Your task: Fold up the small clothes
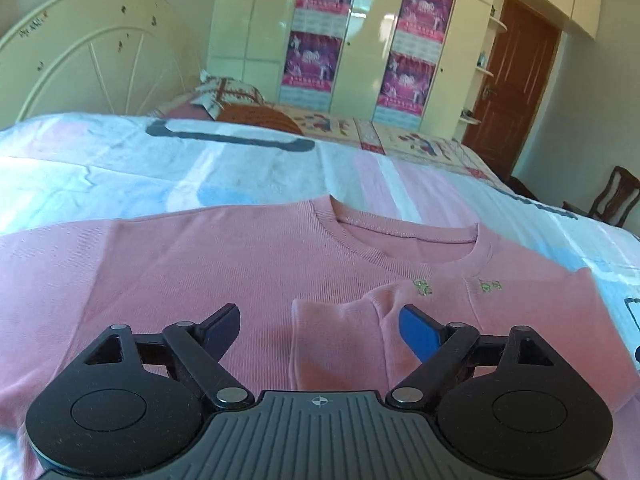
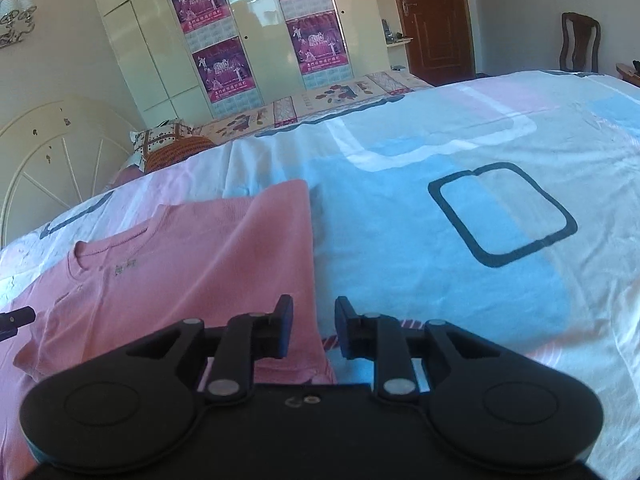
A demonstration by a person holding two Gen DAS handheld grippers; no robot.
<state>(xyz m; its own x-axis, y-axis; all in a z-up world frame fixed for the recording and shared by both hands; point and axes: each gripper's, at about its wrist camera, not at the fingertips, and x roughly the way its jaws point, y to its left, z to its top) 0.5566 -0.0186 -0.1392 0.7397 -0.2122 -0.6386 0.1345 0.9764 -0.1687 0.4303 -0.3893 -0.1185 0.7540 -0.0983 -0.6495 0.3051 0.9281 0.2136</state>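
A small pink sweater (image 1: 224,264) lies flat on the bed, neckline away from me. One sleeve is folded in across its chest, its cuff (image 1: 336,320) between my left fingers. My left gripper (image 1: 320,330) hovers wide open and empty just above the sweater's middle. In the right wrist view the sweater (image 2: 192,256) shows with its right side folded to a straight edge. My right gripper (image 2: 314,330) is open and empty over that edge, at the sweater's lower right corner. The left gripper's tip (image 2: 16,318) shows at the left edge.
A bedsheet (image 2: 460,208) with pink, blue and white blocks covers the bed. Pillows (image 1: 236,98) and a white headboard (image 1: 88,56) are at the far end. A cream wardrobe (image 1: 368,40) with posters, a brown door (image 1: 516,84) and a wooden chair (image 1: 612,196) stand beyond.
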